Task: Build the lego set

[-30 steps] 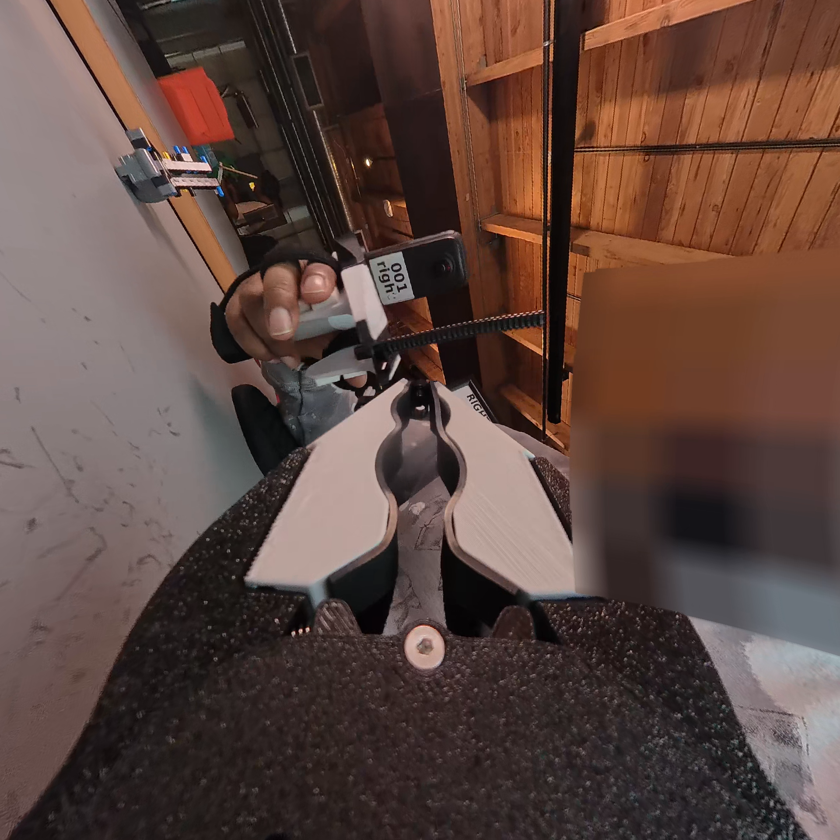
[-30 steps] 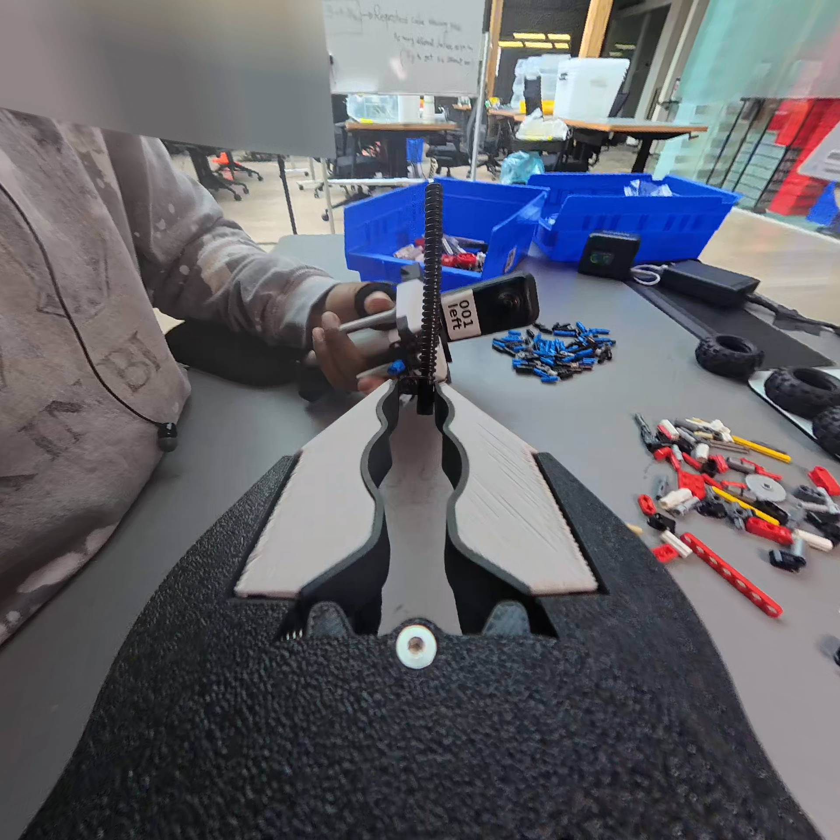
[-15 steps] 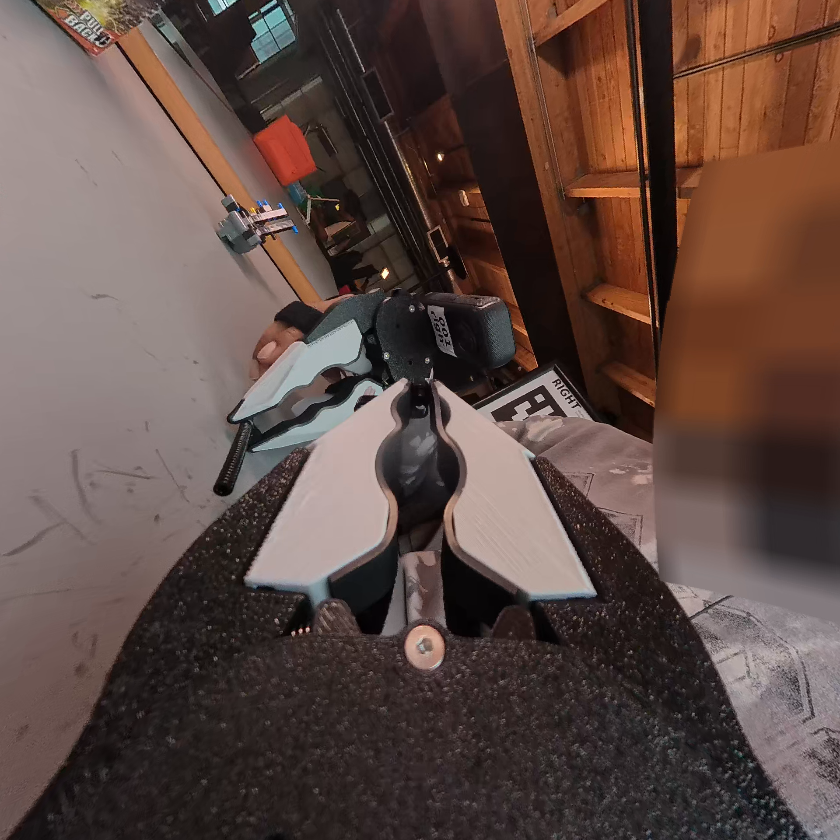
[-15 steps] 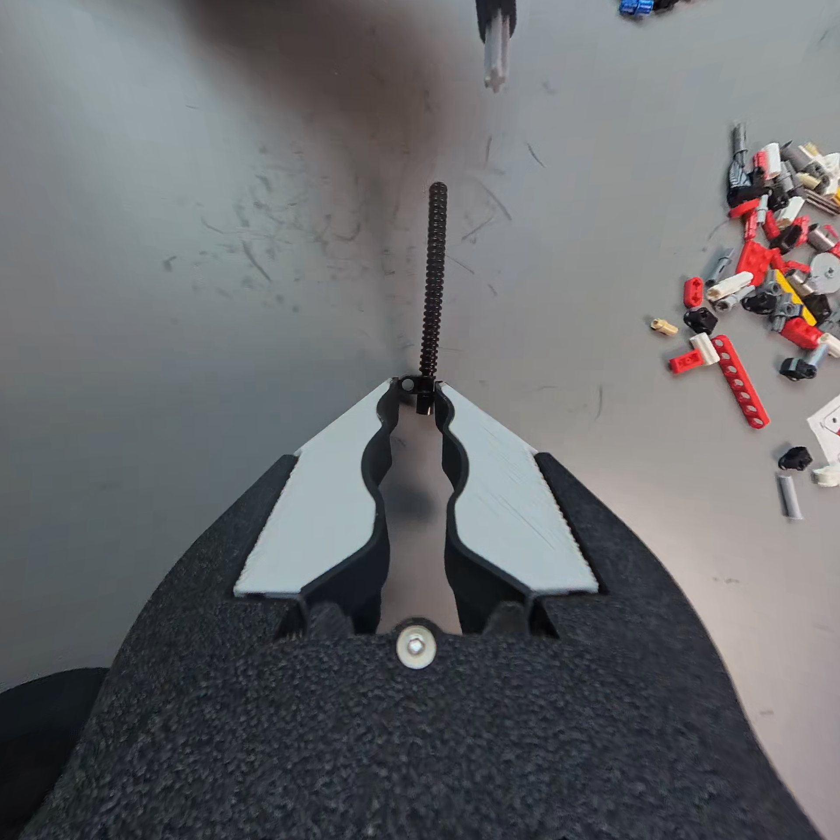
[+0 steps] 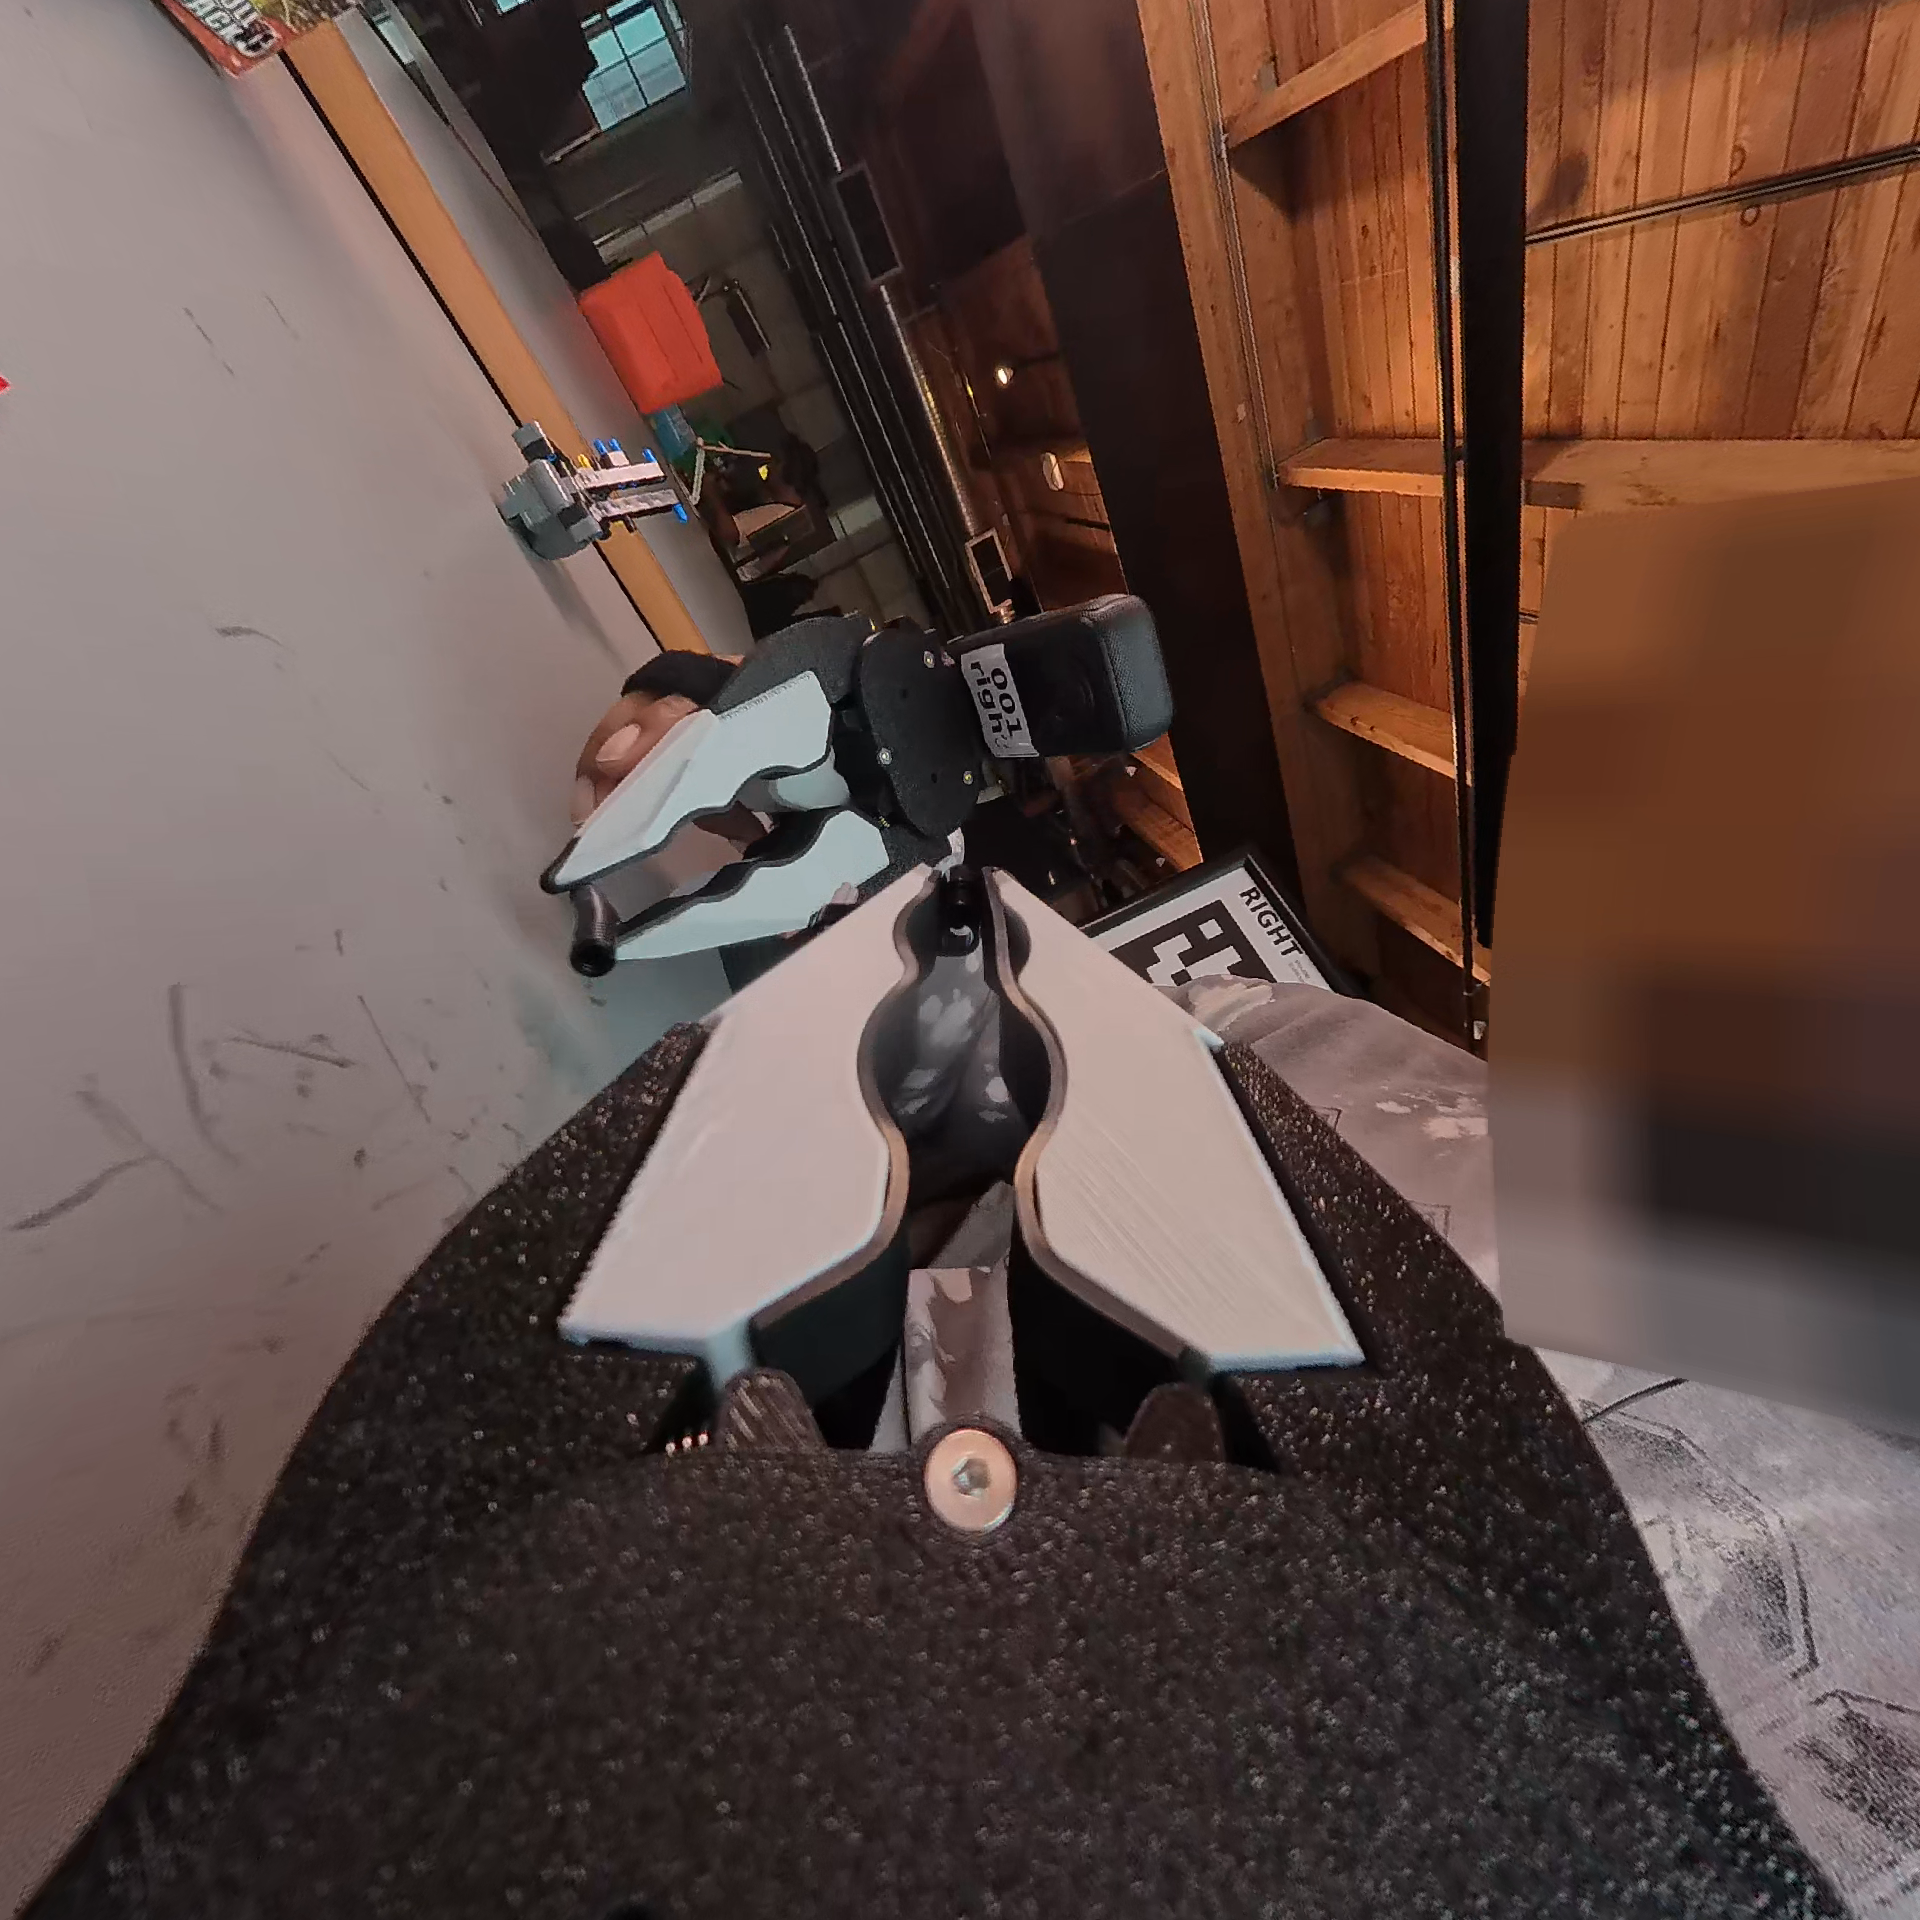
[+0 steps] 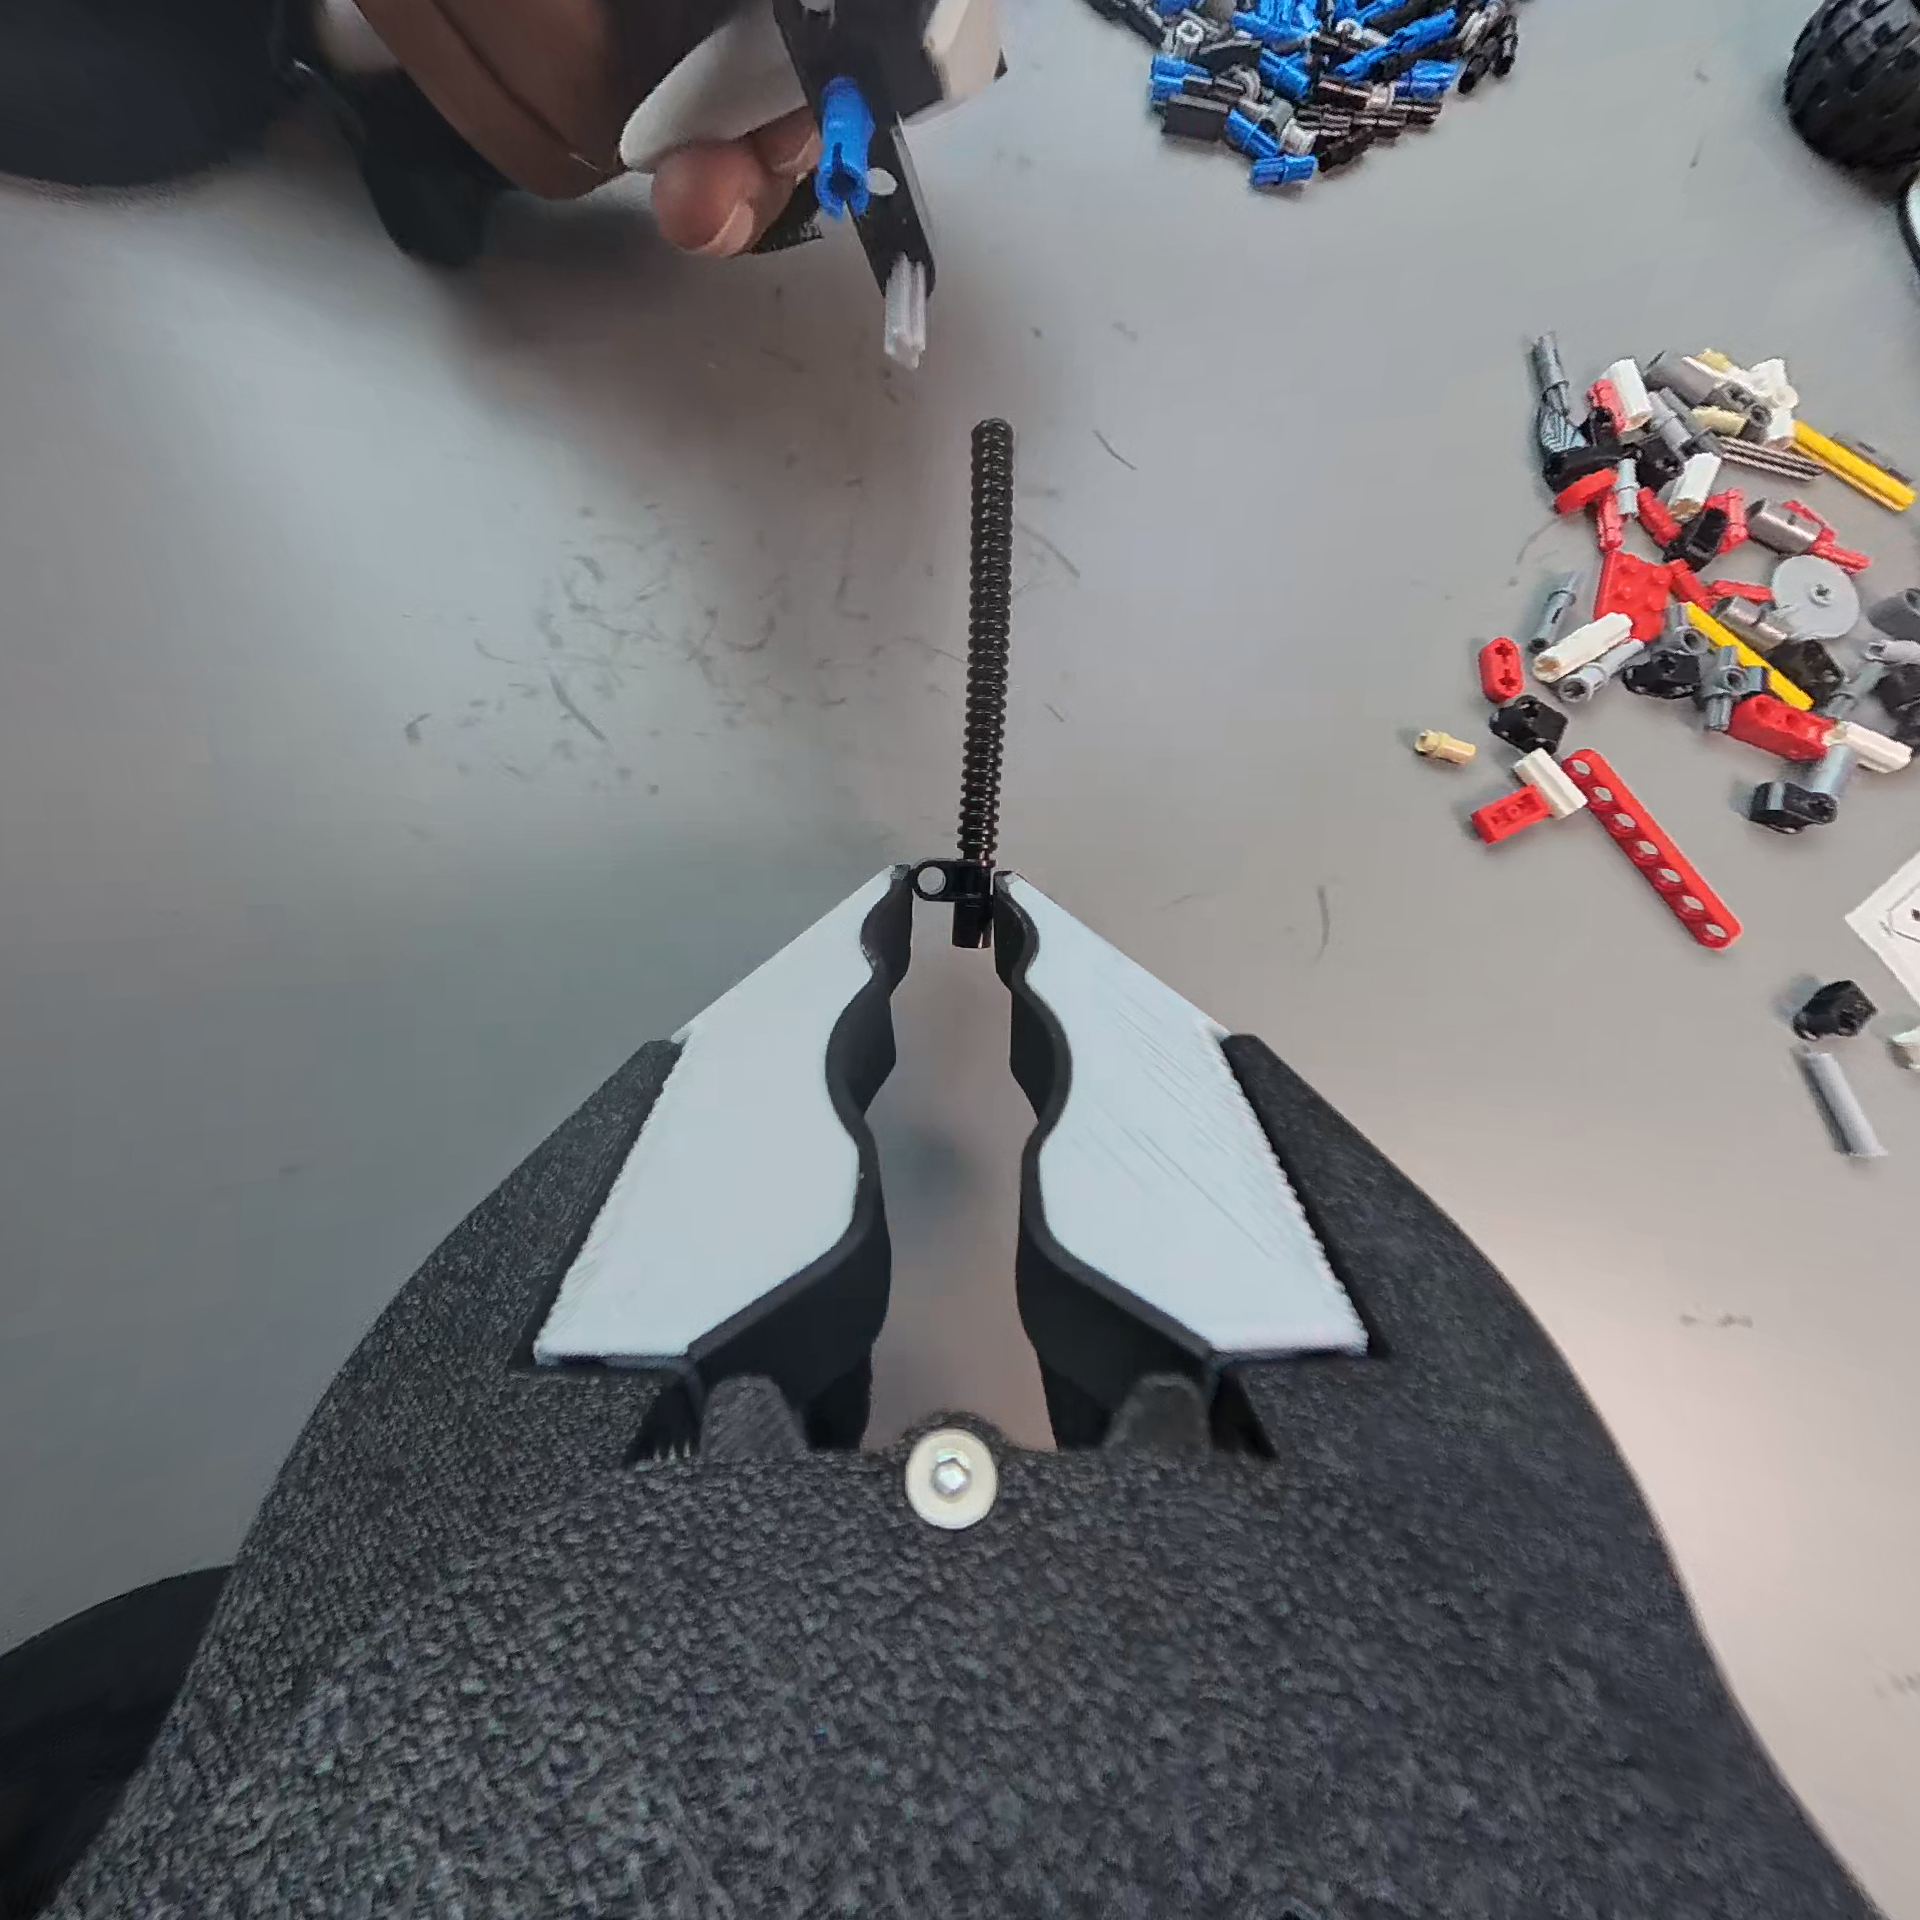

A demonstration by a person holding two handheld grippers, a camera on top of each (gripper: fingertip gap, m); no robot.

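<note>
My right gripper (image 6: 954,885) is shut on a small black connector (image 6: 961,904) with a long black ribbed rod (image 6: 987,644) sticking forward over the grey table (image 6: 416,727). In the left wrist view the right gripper (image 5: 597,909) is seen from the side, with the rod's end (image 5: 592,954) near the table. My left gripper (image 5: 961,891) is shut on a small black piece (image 5: 956,920). In the right wrist view that piece (image 6: 896,223) carries a blue pin (image 6: 842,156) and a light grey axle (image 6: 904,322). The axle tip hangs just beyond the rod's far end.
A heap of blue and black pins (image 6: 1330,83) and a black tyre (image 6: 1860,94) lie at the far right. Mixed red, grey and yellow pieces (image 6: 1714,623) and a red beam (image 6: 1652,847) lie at the right. A small grey assembly (image 5: 566,499) stands farther along the table. My hands' fingertips stand some 11 cm from each other. The right tips stand about 15 cm off the red beam (image 6: 1652,847).
My right gripper has tipped down from facing the person to facing the table, still holding the rod. The left gripper's piece has come closer to the rod's end.
</note>
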